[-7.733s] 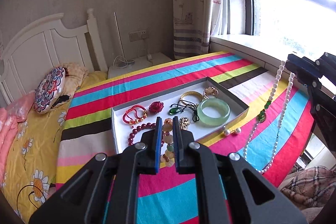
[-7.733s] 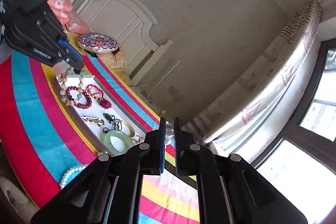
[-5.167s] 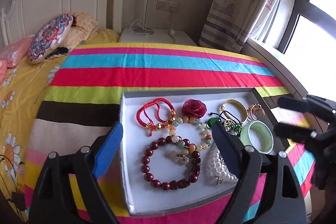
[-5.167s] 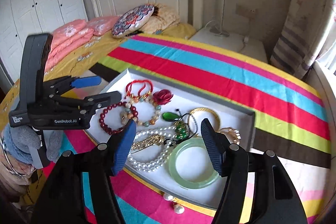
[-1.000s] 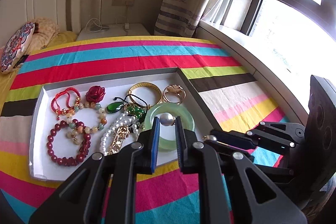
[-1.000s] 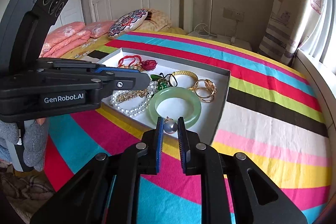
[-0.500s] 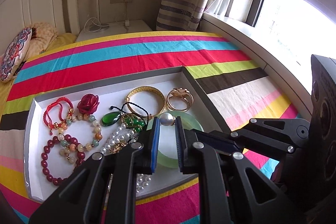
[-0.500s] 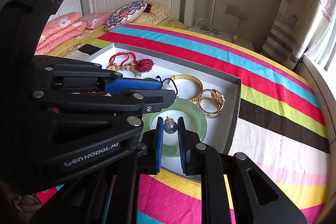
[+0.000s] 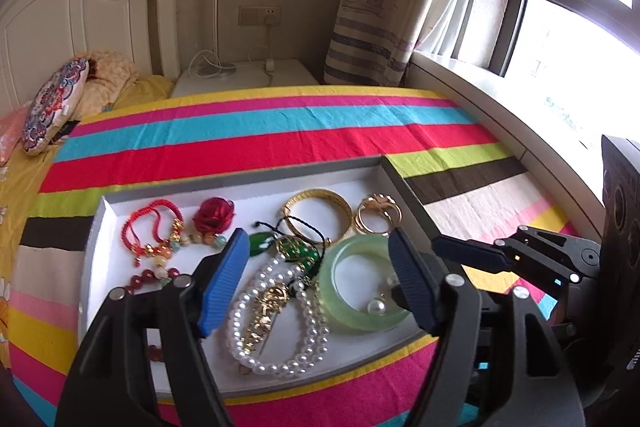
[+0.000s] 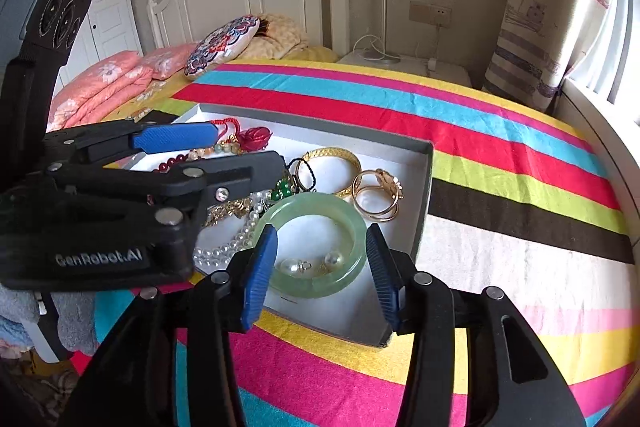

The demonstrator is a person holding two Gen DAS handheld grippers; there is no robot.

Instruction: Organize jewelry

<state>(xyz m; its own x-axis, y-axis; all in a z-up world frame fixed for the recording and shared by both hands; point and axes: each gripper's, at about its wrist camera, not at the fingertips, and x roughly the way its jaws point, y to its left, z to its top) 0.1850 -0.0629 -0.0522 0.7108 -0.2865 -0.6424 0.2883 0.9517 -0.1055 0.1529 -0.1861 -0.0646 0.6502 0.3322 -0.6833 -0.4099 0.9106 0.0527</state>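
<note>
Pearl earrings (image 10: 312, 263) inside jade bangle (image 10: 316, 245), between spread right tongs (image 10: 322, 273)

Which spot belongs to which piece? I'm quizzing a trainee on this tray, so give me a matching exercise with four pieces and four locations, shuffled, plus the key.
Pieces
1. pearl earrings
2. gold rings
3. red fabric rose
4. pearl necklace

Locations
A. far side of the tray, beside the red cord bracelet
B. inside the jade bangle
C. near the tray's right wall, next to the gold bangle
D. left of the jade bangle, looped around a gold piece

Pairs: 1-B, 2-C, 3-A, 4-D
</note>
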